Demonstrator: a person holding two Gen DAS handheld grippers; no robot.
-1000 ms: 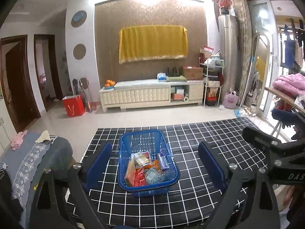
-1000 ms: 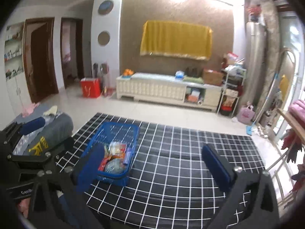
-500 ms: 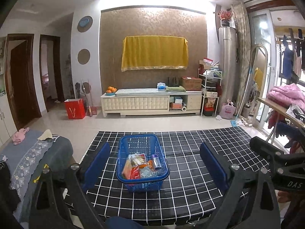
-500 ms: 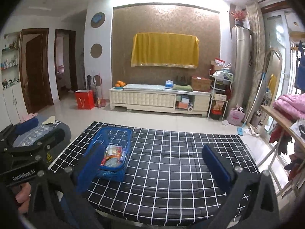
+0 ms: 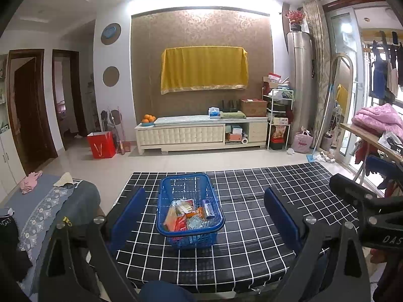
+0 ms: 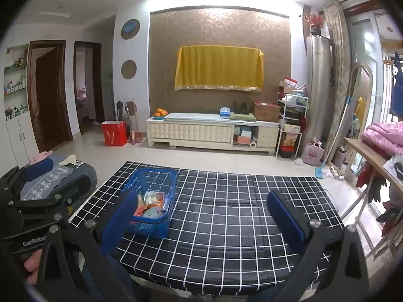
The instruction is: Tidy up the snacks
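Note:
A blue wire basket (image 5: 187, 191) (image 6: 154, 178) stands on the black-and-white checked table (image 5: 252, 201) (image 6: 226, 214), left of its middle. Several snack packets (image 5: 187, 214) (image 6: 151, 202) lie inside it. My left gripper (image 5: 205, 214) is open, held back from the table's near edge, its blue pads (image 5: 128, 210) either side of the basket without touching it. My right gripper (image 6: 206, 219) is open over the table's near edge, right of the basket, nothing between its fingers. The right gripper's body (image 5: 365, 201) shows at the left wrist view's right side.
A grey padded seat (image 5: 50, 209) with cloths lies left of the table. A wooden stand with pink bedding (image 6: 382, 136) is at the right. Beyond the tiled floor are a cream cabinet (image 5: 201, 132) and a red bag (image 5: 100, 144).
Both grippers have pulled back and risen away from the table, so the basket looks smaller and farther. Both stay open. The basket has not moved.

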